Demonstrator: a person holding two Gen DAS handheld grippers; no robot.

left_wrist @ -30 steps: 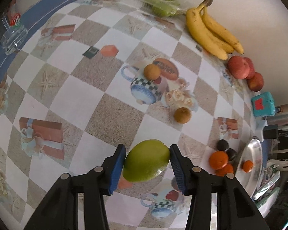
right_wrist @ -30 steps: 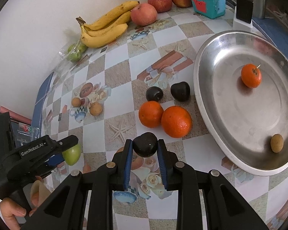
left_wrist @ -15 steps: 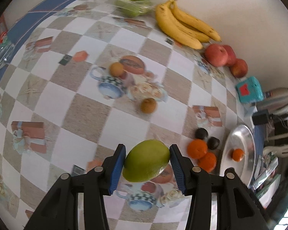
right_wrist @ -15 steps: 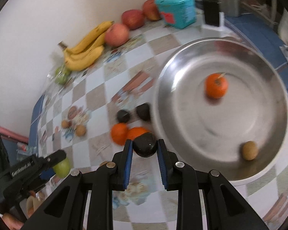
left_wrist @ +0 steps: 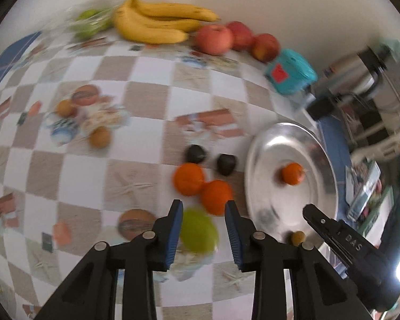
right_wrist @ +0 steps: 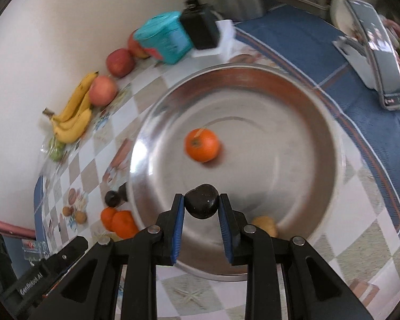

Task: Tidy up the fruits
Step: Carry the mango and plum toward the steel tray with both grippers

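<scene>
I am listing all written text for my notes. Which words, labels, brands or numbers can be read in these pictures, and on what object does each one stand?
"DAS": on the right hand-held gripper, seen from the left wrist.
"GenRobot.AI": on the left hand-held gripper, seen from the right wrist.
Red label on the teal box: too blurred to read.
Red mark on the silver holder: too small to read.

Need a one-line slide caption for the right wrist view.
Right gripper holds a dark fruit over the steel tray, which already contains an orange fruit.
</scene>
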